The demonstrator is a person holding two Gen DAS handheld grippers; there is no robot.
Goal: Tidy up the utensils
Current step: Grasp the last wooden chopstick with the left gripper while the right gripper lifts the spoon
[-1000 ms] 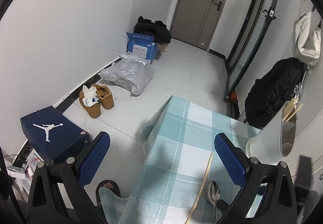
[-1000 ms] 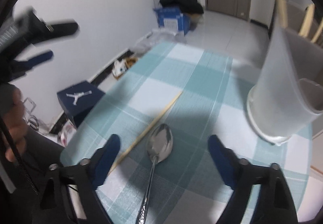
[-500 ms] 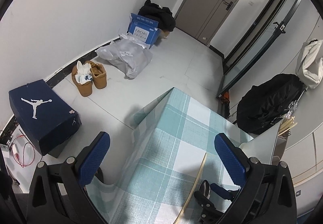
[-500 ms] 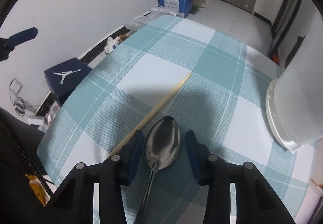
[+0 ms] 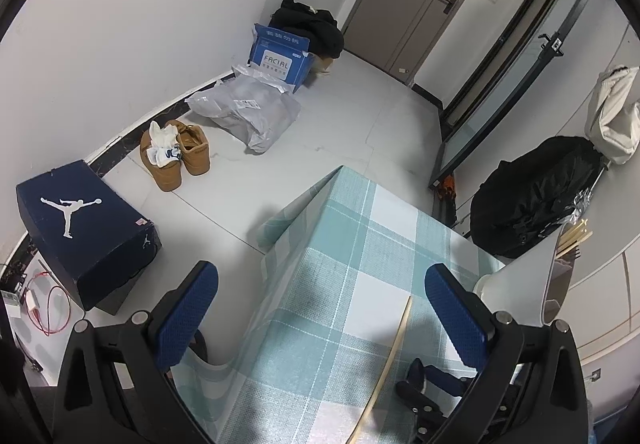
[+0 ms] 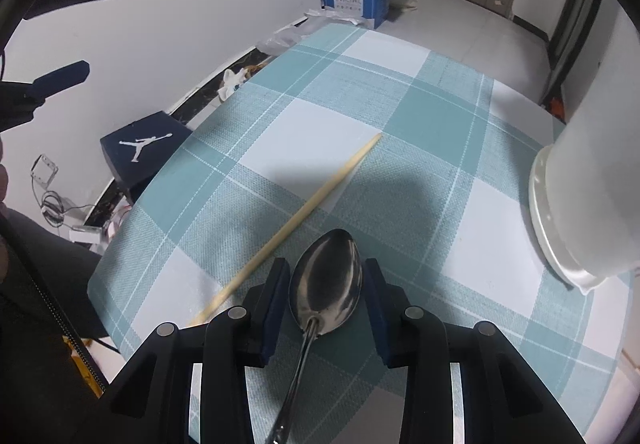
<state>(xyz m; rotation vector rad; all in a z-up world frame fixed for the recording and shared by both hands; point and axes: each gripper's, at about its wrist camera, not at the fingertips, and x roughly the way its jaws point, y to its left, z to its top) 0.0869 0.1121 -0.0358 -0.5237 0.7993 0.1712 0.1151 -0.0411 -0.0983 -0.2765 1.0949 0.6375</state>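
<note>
inside white holder [image 5: 520, 284], wooden chopsticks [image 5: 574, 236]

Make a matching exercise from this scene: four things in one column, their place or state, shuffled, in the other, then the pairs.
Things:
1. spoon
2. chopstick
3. white holder
4. left hand-held gripper

Place or state:
A. jaws wide open, nothing between them
B. lying loose on the checked cloth
C. bowl between the right hand-held gripper's pads
D. standing at the cloth's right side

Pairs: 1-C, 2-B, 3-D, 4-A
</note>
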